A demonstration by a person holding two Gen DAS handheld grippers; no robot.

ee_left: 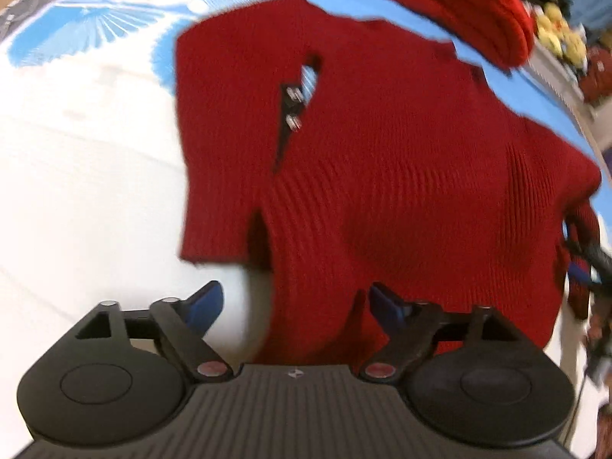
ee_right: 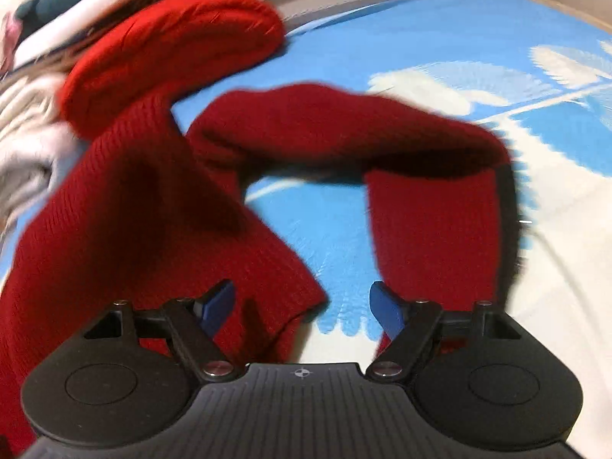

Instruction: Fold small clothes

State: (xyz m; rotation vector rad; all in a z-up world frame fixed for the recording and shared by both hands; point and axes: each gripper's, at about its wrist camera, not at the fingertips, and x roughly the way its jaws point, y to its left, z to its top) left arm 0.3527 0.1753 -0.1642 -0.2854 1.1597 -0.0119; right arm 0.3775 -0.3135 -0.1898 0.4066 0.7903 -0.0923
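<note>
A dark red ribbed knit top (ee_left: 382, 176) lies spread on a blue and white sheet (ee_left: 76, 153), with a small slit with metal buttons near its top. My left gripper (ee_left: 294, 302) is open, its blue pads at the garment's near hem, one pad over the sheet and one over the fabric. In the right wrist view the same red top (ee_right: 134, 210) is rumpled, one part arching over the sheet (ee_right: 336, 229). My right gripper (ee_right: 302, 306) is open, just above the garment's near edge, holding nothing.
A brighter red knit garment (ee_left: 451, 4) lies folded beyond the top, also in the right wrist view (ee_right: 172, 38). More clothes (ee_right: 46, 11) are piled at the back. Yellow and red items (ee_left: 562, 38) sit at the far right edge.
</note>
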